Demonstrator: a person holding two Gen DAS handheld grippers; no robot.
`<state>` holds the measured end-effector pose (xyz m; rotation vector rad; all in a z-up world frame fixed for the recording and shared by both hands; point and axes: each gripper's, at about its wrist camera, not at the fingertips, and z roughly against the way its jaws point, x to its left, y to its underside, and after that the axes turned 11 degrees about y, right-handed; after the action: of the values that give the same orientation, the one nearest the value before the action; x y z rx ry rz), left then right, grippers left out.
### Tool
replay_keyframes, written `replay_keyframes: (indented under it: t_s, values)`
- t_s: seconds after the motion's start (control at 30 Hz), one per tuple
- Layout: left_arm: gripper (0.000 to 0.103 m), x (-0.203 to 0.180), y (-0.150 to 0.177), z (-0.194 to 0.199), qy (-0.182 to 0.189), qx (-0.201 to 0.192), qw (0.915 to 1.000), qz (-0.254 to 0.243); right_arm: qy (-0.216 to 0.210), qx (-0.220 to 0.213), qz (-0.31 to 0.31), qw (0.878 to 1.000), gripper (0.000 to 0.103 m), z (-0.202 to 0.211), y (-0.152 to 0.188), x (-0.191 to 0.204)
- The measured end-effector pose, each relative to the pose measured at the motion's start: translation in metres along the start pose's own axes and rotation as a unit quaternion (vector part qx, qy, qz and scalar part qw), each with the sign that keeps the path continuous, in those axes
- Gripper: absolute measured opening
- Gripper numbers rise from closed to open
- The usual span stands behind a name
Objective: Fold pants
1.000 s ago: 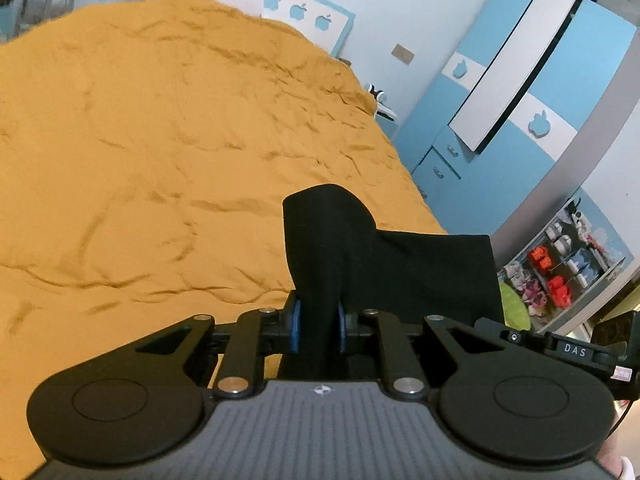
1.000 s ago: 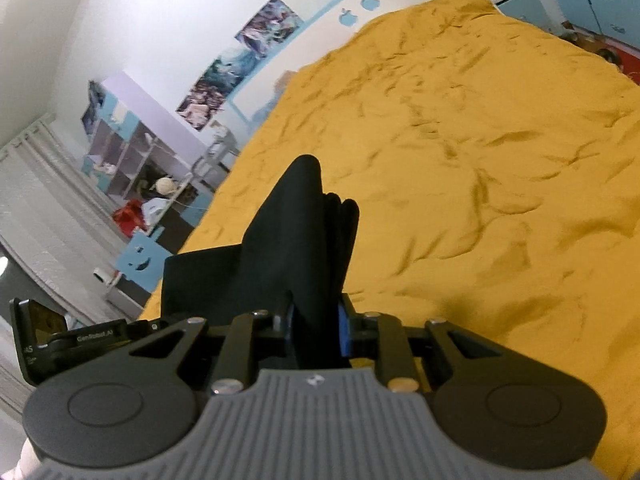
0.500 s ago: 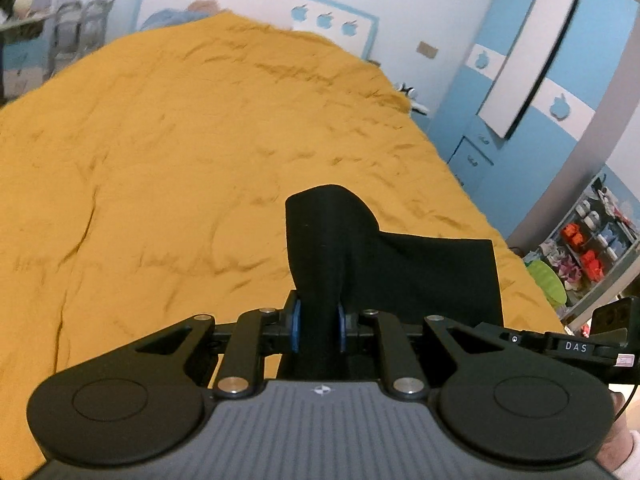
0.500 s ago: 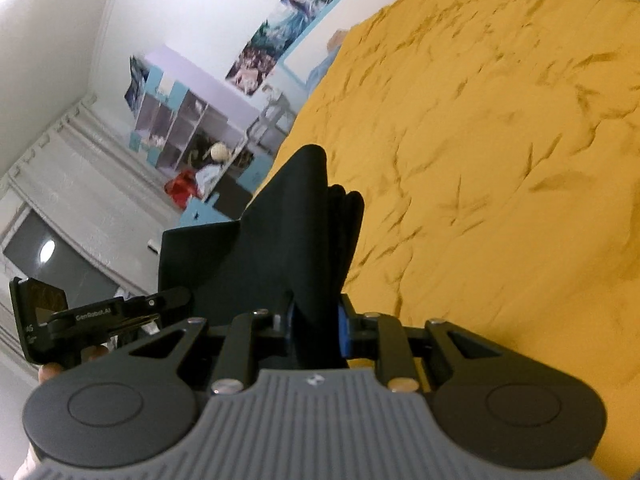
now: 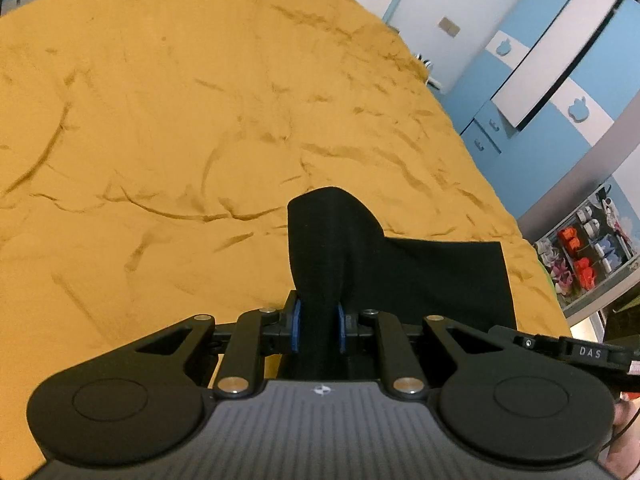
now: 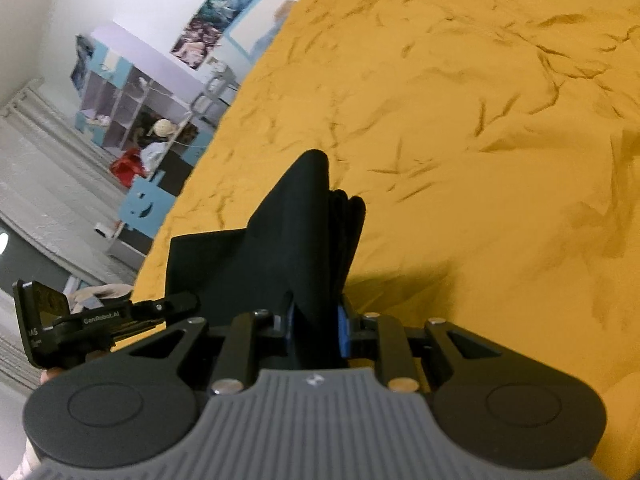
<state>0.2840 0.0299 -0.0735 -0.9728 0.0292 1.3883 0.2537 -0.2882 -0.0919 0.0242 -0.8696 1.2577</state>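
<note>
Midway, apparently: left tool [image 5: 319,330] and right tool [image 6: 316,330] each clamp a bunched corner of the black pants [image 5: 420,276], stretched between them above the orange bed [image 5: 160,120]. The cloth looks already doubled; laying down and further folds likely remain.

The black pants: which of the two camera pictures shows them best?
The left wrist view: there the black pants spread as a flat panel stretching from the left gripper toward the other gripper. The right wrist view shows mostly a bunched peak of the pants pinched in the right gripper, above the orange bedcover.
</note>
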Motion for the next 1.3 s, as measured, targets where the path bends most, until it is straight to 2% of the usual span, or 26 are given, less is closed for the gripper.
replay_keyframes:
  t_s: [0.23,0.33,0.4,0.5,0.57,0.63,0.67,0.7,0.77,0.87,0.97,1.17,1.3]
  values:
    - [0.021,0.037,0.005,-0.045,-0.025,0.045,0.9986,0.011,0.031,0.030,-0.017,0.999,0.016,-0.045,-0.013,-0.027]
    - [0.026,0.047,0.007,-0.048,-0.025,0.048,0.9983,0.020,0.038,0.034,-0.011,0.999,0.017,-0.057,-0.013,-0.032]
    - [0.032,0.047,0.008,-0.047,-0.036,0.050,0.9981,0.013,0.048,0.033,0.005,0.998,0.021,-0.060,-0.014,-0.029]
    - [0.033,0.032,0.003,-0.037,-0.062,0.045,0.9966,-0.033,0.076,0.020,0.055,0.995,0.030,-0.056,-0.018,-0.013]
    - [0.033,0.022,-0.003,-0.027,-0.077,0.028,0.9947,-0.062,0.101,-0.010,0.090,0.991,0.030,-0.049,-0.023,-0.003]
    - [0.033,0.014,-0.007,-0.019,-0.072,0.013,0.9943,-0.077,0.111,-0.037,0.114,0.987,0.030,-0.043,-0.031,0.006]
    - [0.033,0.010,-0.009,-0.020,-0.072,0.006,0.9939,-0.083,0.109,-0.046,0.120,0.986,0.028,-0.042,-0.035,0.011]
    - [0.028,0.006,-0.010,-0.022,-0.075,-0.001,0.9933,-0.089,0.104,-0.054,0.130,0.985,0.021,-0.045,-0.039,0.017]
    - [0.023,0.003,-0.012,-0.032,-0.086,-0.013,0.9922,-0.090,0.107,-0.060,0.140,0.982,0.016,-0.055,-0.045,0.026]
    - [0.012,0.013,-0.012,-0.053,-0.081,-0.007,0.9943,-0.069,0.135,-0.057,0.172,0.974,0.008,-0.080,-0.049,0.035]
    - [0.006,0.029,-0.006,-0.067,-0.102,0.006,0.9934,-0.052,0.151,-0.041,0.166,0.974,0.000,-0.100,-0.053,0.023]
    - [0.006,0.043,0.000,-0.079,-0.110,0.020,0.9930,-0.038,0.165,-0.026,0.169,0.971,0.000,-0.125,-0.050,0.012]
    - [0.006,0.035,-0.002,-0.065,-0.127,0.015,0.9905,-0.052,0.174,-0.039,0.177,0.968,0.000,-0.114,-0.052,0.017]
